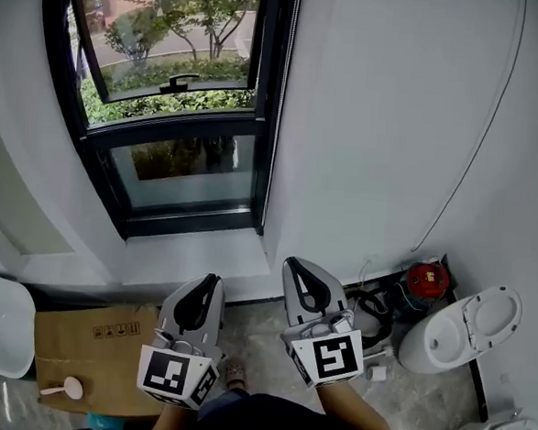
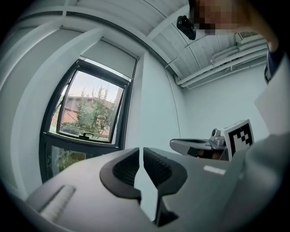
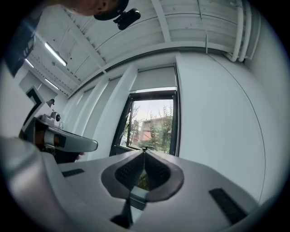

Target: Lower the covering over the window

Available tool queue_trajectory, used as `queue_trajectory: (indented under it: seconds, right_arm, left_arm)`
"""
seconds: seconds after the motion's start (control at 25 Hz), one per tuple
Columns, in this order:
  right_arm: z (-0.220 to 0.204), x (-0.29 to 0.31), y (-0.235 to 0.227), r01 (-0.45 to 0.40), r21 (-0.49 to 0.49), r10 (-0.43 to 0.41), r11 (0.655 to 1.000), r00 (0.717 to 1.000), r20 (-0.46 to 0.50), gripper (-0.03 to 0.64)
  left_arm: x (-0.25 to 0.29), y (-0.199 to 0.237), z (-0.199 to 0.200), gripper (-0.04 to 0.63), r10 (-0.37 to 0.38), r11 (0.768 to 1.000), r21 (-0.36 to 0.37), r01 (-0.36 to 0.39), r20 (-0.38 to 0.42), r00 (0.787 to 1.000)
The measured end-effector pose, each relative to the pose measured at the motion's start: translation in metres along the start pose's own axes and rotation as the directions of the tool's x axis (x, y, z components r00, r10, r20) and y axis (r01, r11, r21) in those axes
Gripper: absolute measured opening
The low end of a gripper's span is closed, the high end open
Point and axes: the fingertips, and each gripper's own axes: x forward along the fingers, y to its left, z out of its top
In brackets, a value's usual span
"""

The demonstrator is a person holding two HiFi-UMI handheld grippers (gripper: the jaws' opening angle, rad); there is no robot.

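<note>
The white wall (image 1: pixel 378 107) fills most of the head view, with a deep recess in which the black-framed window (image 1: pixel 167 101) sits. Trees, shrubs and a reddish building show through its glass. The roller blind (image 2: pixel 111 56), the covering in question, is drawn up at the head of the window. It covers only a short strip above the upper pane in both gripper views, so the glass below it is bare. A thin cord (image 1: pixel 480 146) hangs down the wall to the right of the window, well apart from both grippers.

On the floor at lower left lies a flat cardboard box (image 1: pixel 89 353). At lower right stands a white toilet (image 1: pixel 463 329) with its lid up, and a red round object (image 1: pixel 427 278) sits just beside it among dark cables.

The left gripper (image 1: pixel 211 279) and the right gripper (image 1: pixel 293 262) are held side by side below the sill, pointing toward the window and touching nothing. The left gripper's jaws are clenched together with nothing between them, and the right gripper's jaws are likewise pressed together and empty.
</note>
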Motion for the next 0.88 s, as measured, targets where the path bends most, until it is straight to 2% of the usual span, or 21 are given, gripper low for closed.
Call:
queue_trajectory:
  seconds: [0.16, 0.24, 0.36, 0.76, 0.88]
  right_arm:
    - [-0.01, 0.043, -0.001, 0.034, -0.031, -0.034, 0.999, 0.999, -0.006, 0.014]
    - [-0.017, 0.056, -0.004, 0.056, -0.024, -0.057, 0.998, 0.998, -0.024, 0.014]
    - [-0.026, 0.073, -0.013, 0.079, -0.03, -0.08, 0.996, 0.995, -0.056, 0.014]
    - [-0.045, 0.135, -0.041, 0.088, -0.031, -0.09, 0.996, 0.994, -0.06, 0.014]
    - [-0.052, 0.156, -0.058, 0.091, -0.027, -0.092, 0.995, 0.994, -0.051, 0.014]
  left_arm:
    - [0.037, 0.043, -0.007, 0.036, -0.06, 0.998, -0.035, 0.059, -0.017, 0.998]
    - [0.052, 0.056, -0.012, 0.072, -0.092, 0.995, -0.04, 0.091, -0.039, 0.995]
    - [0.073, 0.07, -0.013, 0.077, -0.121, 0.991, -0.054, 0.119, -0.042, 0.992]
    - [0.137, 0.091, -0.017, 0.086, -0.206, 0.975, -0.094, 0.203, -0.021, 0.978]
    - [0.168, 0.093, -0.018, 0.086, -0.229, 0.97, -0.085, 0.227, -0.01, 0.973]
